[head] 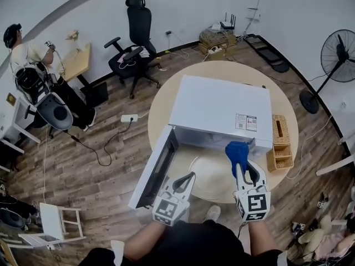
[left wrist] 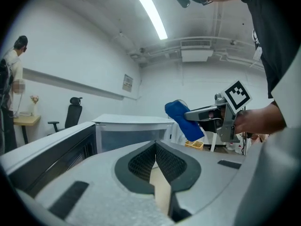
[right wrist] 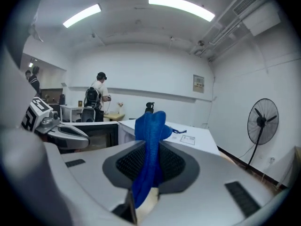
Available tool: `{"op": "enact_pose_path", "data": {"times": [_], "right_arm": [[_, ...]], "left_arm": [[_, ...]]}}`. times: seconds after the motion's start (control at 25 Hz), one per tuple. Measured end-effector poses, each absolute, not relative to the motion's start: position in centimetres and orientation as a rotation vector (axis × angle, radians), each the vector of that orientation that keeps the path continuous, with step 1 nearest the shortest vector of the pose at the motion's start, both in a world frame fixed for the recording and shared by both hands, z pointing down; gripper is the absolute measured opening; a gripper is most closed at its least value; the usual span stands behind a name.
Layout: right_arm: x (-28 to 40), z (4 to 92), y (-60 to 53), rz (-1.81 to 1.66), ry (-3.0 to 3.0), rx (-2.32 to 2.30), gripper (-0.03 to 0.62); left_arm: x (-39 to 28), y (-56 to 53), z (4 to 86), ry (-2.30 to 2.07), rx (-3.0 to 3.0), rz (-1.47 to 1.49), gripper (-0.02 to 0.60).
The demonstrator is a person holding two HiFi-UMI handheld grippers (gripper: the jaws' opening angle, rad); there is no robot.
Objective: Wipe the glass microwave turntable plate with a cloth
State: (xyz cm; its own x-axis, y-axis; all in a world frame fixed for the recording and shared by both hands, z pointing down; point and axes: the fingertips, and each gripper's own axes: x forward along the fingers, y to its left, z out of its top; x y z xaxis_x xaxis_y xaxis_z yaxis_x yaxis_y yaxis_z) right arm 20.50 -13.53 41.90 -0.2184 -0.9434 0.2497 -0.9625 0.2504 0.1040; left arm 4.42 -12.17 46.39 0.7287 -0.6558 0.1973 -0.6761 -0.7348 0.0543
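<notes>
Cloth (right wrist: 150, 145): plain royal blue, in your right gripper (right wrist: 149, 171).
Left gripper (left wrist: 155, 145): grey shell, black mesh pads, black-and-white square markers, same as your right.
Microwave (head: 222, 107): white, ahead of both grippers.
Microwave door (head: 158, 168): dark window, beside your left gripper.
Turntable plate (head: 213, 176): clear pale glass, between your grippers.
Table (head: 161, 101): light beige.
</notes>
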Motion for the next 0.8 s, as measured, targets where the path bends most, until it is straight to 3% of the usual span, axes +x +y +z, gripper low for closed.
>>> {"op": "enact_pose_path", "data": {"times": [0.8], "right_arm": [[20.6,36.0,-13.0,-0.162,-2.332,1.899,0.065]], "left_arm": [[5.6,-14.4,43.2,-1.089,2.867,0.164,0.006]]}}
